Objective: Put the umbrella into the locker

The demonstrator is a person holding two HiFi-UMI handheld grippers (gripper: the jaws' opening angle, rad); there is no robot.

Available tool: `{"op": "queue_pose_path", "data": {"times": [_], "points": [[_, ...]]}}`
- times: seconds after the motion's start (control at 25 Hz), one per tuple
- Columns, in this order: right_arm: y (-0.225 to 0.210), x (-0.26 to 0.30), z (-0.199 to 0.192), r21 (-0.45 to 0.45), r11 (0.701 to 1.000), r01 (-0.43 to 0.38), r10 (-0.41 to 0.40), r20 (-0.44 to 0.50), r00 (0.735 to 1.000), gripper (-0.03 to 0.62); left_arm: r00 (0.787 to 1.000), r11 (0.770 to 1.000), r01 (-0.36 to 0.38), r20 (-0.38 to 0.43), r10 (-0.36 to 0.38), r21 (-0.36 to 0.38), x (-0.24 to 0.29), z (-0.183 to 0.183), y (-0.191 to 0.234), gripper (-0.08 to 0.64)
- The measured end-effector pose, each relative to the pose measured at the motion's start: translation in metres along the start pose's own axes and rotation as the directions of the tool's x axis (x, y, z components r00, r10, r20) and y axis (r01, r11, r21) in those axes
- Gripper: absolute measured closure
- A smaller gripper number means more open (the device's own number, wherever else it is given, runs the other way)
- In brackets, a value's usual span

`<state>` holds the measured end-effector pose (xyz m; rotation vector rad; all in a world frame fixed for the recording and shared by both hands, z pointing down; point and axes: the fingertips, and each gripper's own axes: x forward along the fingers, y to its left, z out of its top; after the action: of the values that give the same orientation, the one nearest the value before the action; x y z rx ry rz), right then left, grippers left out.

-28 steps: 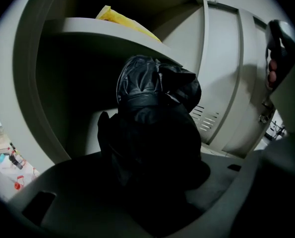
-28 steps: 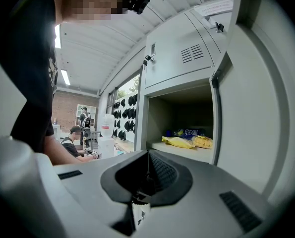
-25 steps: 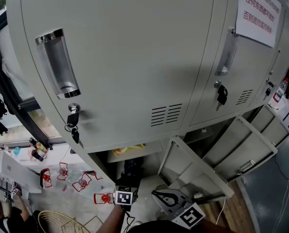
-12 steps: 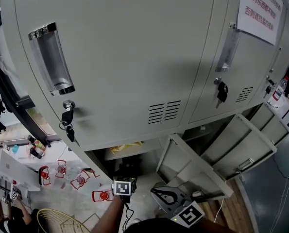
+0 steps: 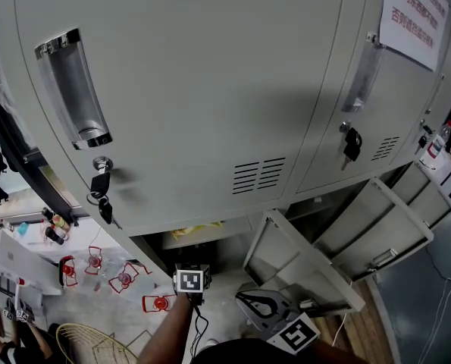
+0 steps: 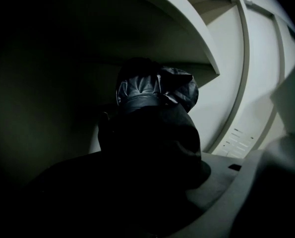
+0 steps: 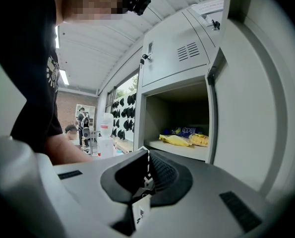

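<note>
The left gripper (image 5: 190,277) is clamping the black folded umbrella (image 6: 154,90), holding it inside the locker's (image 5: 210,89) open lower compartment, beneath the shelf edge. The right gripper (image 7: 146,180) is idling, jaws together. Seemingly 2 steps are remaining: setting down, releasing.

The umbrella (image 6: 154,90) sat between the jaws of the left hand-held gripper (image 5: 192,277), inside the locker compartment (image 6: 63,98) and beneath its shelf (image 6: 177,19). Ahead of the right hand-held gripper (image 7: 146,172) lay snack packets (image 7: 184,139) in a second compartment (image 7: 177,108); an open door (image 7: 251,108) stood to its right.
</note>
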<state>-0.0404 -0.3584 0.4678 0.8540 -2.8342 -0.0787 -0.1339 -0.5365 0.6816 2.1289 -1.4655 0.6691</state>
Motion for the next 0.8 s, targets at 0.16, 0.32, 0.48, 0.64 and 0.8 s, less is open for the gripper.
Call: {"op": "queue_pose_path", "data": {"times": [0.16,0.32,0.48,0.64,0.8], "points": [[-0.003,-0.001,0.001,0.011,1.000,0.006,-0.006,0.005,1.000,0.563,0.999,1.000,0.004,0.034,-0.004,-0.001,-0.002,0.015,-0.003,0.280],[-0.004,-0.003,-0.001,0.012,1.000,0.004,-0.004,-0.002,1.000,0.563,0.998,0.998,-0.053,0.019,0.053,-0.022,0.006,0.007,0.010,0.266],[-0.002,-0.003,-0.004,0.021,1.000,-0.003,0.004,-0.015,1.000,0.563,0.999,0.999,-0.041,0.006,0.041,-0.024,0.010,0.008,0.010,0.243],[-0.001,-0.004,-0.006,0.018,1.000,-0.006,0.006,-0.015,1.000,0.563,0.998,0.998,-0.055,0.003,0.055,-0.023,0.015,0.008,0.016,0.214],[-0.001,-0.005,-0.005,0.023,1.000,-0.006,0.006,-0.007,1.000,0.563,0.999,0.998,-0.052,-0.009,0.052,-0.037,0.017,0.005,0.015,0.197]]}}
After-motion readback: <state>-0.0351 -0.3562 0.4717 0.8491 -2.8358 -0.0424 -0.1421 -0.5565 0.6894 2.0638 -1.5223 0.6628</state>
